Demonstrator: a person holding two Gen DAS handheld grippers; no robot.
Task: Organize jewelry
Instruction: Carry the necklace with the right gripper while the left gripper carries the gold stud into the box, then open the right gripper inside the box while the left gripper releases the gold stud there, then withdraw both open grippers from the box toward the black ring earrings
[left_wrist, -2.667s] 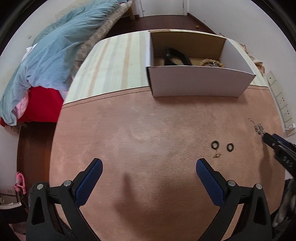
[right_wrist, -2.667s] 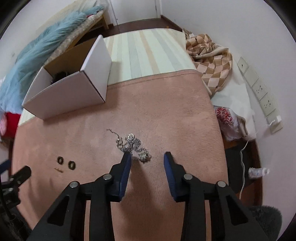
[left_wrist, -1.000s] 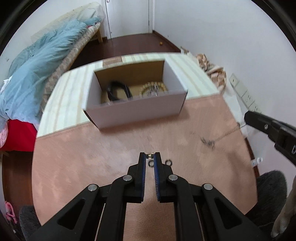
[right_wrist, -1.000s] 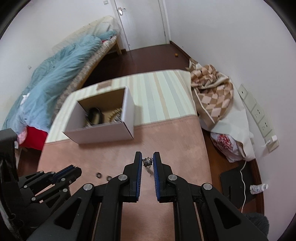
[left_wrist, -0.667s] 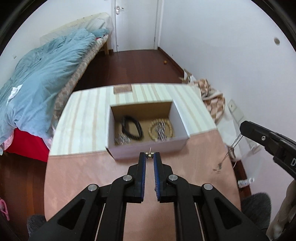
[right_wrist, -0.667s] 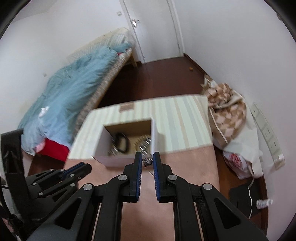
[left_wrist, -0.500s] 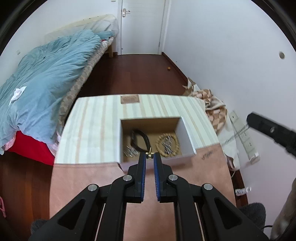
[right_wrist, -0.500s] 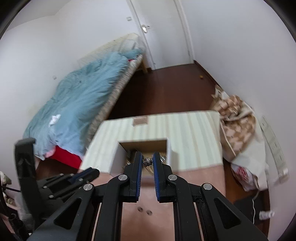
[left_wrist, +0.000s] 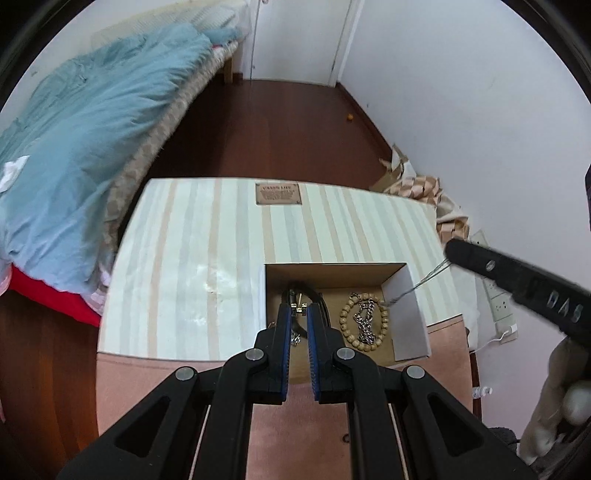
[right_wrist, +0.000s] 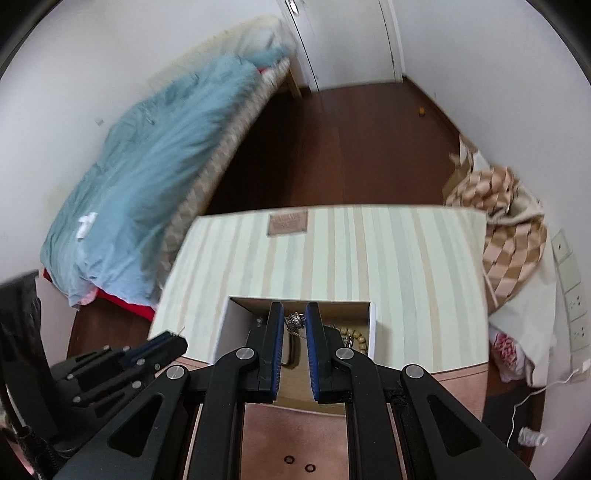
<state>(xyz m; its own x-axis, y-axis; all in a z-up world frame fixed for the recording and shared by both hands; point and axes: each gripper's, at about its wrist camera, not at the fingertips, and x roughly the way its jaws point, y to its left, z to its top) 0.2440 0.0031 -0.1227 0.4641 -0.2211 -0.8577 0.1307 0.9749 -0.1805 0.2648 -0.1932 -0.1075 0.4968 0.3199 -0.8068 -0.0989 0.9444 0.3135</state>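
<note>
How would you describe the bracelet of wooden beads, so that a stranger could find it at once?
Find the open cardboard box on the striped tabletop. Inside it, toward its right wall, lies a ring of round tan beads, the wooden bead bracelet. A silver chain lies within its circle, and the black band to its left is dark and smooth.

A bed (left_wrist: 173, 122) with a rumpled light-blue duvet (left_wrist: 81, 122) runs along the left wall, and red fabric (left_wrist: 48, 295) shows under the duvet's near edge. Dark wooden floor (left_wrist: 280, 125) leads to a white door (left_wrist: 299, 37) at the far end. By the right wall lies a crumpled tan checked cloth (right_wrist: 506, 236), with white wall sockets (right_wrist: 572, 310) beside it.
</note>
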